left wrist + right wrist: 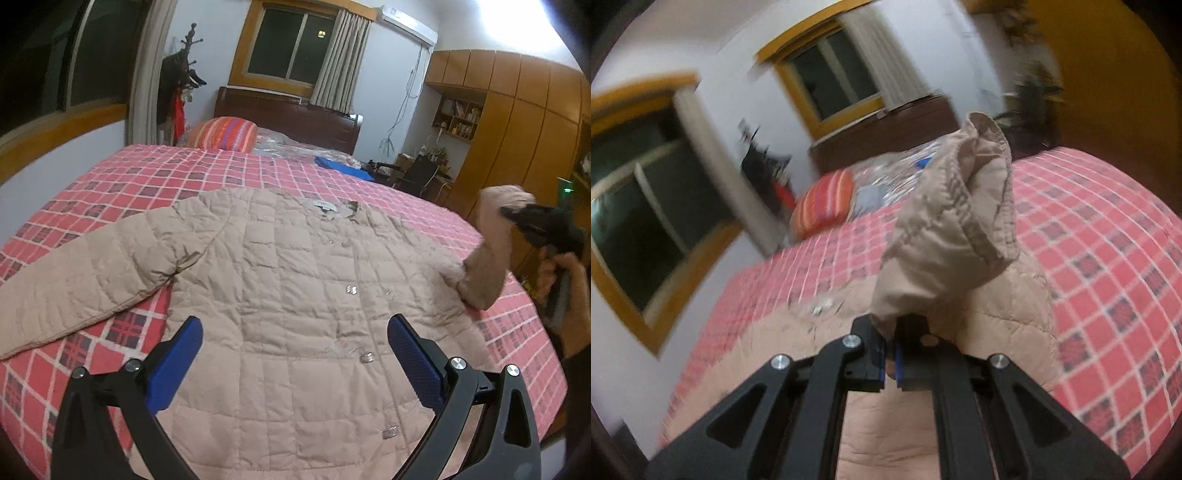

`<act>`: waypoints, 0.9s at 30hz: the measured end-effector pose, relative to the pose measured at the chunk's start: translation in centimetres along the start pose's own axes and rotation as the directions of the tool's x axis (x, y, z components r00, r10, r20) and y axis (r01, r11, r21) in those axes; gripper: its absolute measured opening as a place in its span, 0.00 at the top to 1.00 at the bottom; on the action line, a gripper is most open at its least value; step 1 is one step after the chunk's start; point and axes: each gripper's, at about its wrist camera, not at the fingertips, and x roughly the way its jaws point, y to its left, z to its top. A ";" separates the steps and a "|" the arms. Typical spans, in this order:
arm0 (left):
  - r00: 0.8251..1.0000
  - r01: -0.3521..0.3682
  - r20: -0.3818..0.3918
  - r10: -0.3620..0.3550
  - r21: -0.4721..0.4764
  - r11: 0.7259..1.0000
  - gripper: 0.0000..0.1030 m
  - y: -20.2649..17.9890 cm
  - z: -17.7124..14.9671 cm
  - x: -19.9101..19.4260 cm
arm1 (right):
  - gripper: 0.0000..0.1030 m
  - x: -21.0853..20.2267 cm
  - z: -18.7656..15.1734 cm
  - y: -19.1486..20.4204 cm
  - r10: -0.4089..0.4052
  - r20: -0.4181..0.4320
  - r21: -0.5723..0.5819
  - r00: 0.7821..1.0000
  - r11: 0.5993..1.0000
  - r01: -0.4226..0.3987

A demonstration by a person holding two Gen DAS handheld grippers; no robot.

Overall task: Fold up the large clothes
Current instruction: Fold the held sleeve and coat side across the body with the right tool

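**Beige quilted jacket spread on the bed, one sleeve lifted**

Beige and quilted, one jacket [288, 280] lies front-up on the bed [122, 173], collar toward the headboard [288, 114], its snap buttons running down the middle. It has two sleeves: the one on the left of the left wrist view [85, 284] lies flat and angled out across the red plaid bedspread, while the one on the right [487, 254] is raised off the bed.

One striped orange pillow [225, 133] sits at the head of the bed, with a blue cloth [343, 168] further right. Around the room are two dark windows with yellow-brown frames, pale curtains, a coat stand [181, 81] hung with clothes in the corner, a wall air conditioner [410, 24], and wooden wardrobes [517, 122] with an open shelf on the right.

Two grippers are in play. The left hand-held gripper [295, 354] hovers above the jacket's lower front, its blue-padded fingers [177, 365] spread wide and holding nothing. The right hand-held gripper [891, 360], held by a person's hand [554, 273] at the bed's right edge, is clenched on the cuff of the raised sleeve [956, 221], which stands bunched above its tips. The right wrist view is motion-blurred.
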 end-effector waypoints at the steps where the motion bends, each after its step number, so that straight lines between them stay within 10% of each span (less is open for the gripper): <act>1: 1.000 0.011 -0.004 -0.011 -0.011 1.000 0.03 0.1 0.3 0.2 | 0.98 1.0 -0.4 1.2 -0.003 -0.013 -0.034 1.000 0.999 0.002; 14: 0.963 0.234 -0.097 -0.251 -0.158 0.959 0.03 0.5 5.0 5.9 | 0.96 14.4 -11.5 11.1 -0.196 -0.278 -0.429 0.940 0.901 0.062; 27: 0.834 0.361 -0.234 -0.500 -0.454 0.814 0.03 -1.9 7.2 21.2 | 0.55 10.6 -13.1 10.8 -0.063 -0.318 -0.367 0.946 0.928 -0.062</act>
